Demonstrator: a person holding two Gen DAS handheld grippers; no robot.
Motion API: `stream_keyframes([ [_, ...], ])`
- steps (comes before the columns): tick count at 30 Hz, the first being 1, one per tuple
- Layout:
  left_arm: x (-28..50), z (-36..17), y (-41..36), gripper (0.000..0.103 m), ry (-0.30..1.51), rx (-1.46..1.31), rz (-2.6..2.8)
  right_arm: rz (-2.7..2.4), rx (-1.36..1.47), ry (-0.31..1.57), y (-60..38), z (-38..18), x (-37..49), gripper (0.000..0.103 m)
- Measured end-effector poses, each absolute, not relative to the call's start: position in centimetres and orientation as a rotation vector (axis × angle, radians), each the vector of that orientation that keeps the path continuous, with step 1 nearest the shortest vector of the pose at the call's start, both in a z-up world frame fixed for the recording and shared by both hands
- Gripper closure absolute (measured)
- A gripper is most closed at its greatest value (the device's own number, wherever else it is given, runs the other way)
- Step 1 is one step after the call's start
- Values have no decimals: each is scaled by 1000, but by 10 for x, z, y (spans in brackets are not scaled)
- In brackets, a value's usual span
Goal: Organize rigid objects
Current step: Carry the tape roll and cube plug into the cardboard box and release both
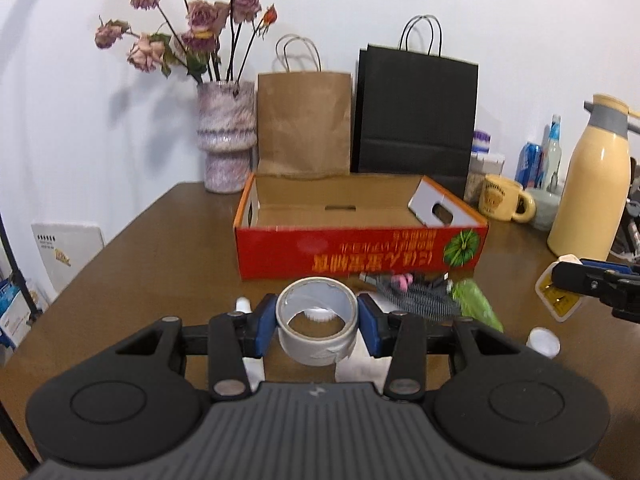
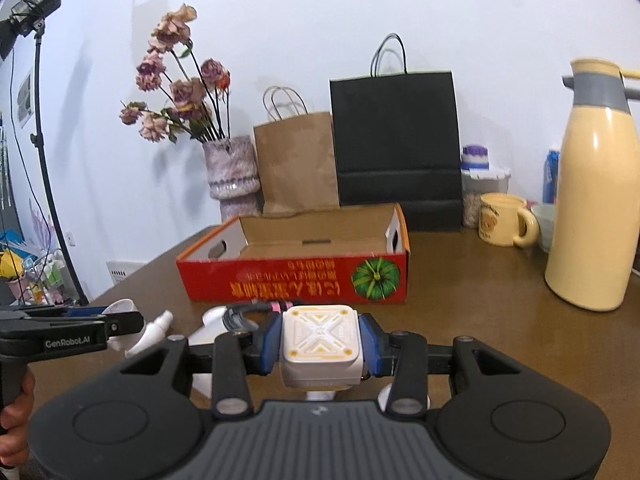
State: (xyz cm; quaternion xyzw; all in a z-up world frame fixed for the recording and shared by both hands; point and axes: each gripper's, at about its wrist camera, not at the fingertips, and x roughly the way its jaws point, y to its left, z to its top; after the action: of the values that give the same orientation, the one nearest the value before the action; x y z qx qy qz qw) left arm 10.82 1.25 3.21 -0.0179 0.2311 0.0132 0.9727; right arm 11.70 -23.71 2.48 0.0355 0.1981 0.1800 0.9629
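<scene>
The left hand-held gripper (image 1: 317, 322) is clamped on a roll of grey tape (image 1: 317, 324), its blue pads pressing the roll's two sides, and the roll is held off the brown surface (image 1: 160, 264) with its open centre facing up. Straight ahead of this hand-held gripper stands a red cardboard box (image 1: 360, 252), open at the top, with upside-down yellow lettering and a green emblem on its near wall. Between the tape and the box lies a coiled grey cable (image 1: 416, 296) with pink bits, and just right of that a green packet (image 1: 478, 304). To the far right of the left hand-held gripper, the tip of the other one reaches in over a small yellow-labelled sachet (image 1: 558, 300).

The right hand-held gripper (image 2: 320, 346) is closed on a white square block (image 2: 320, 344) with yellow cross markings, gripped on both sides and lifted clear of the surface. The same red box sits ahead of it and slightly to the left. A white spray bottle (image 2: 156, 330) lies on the surface to the left of the right hand-held gripper, near the left one.

Behind the box, against the white wall, stand a vase of dried roses (image 2: 232, 176), a brown paper bag (image 2: 296, 164) and a black paper bag (image 2: 396, 148). To the right stand a yellow mug (image 2: 506, 220) and a tall cream flask (image 2: 596, 200).
</scene>
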Motion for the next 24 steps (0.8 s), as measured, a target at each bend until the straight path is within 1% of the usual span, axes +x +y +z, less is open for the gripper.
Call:
stream_keyframes([
  [10,140,68,16,59,406,-39,16,371,51,344,-216,55,144,62],
  [24,199,81,22,59,378,-100,21,352,64,311,-189,76,212,62],
])
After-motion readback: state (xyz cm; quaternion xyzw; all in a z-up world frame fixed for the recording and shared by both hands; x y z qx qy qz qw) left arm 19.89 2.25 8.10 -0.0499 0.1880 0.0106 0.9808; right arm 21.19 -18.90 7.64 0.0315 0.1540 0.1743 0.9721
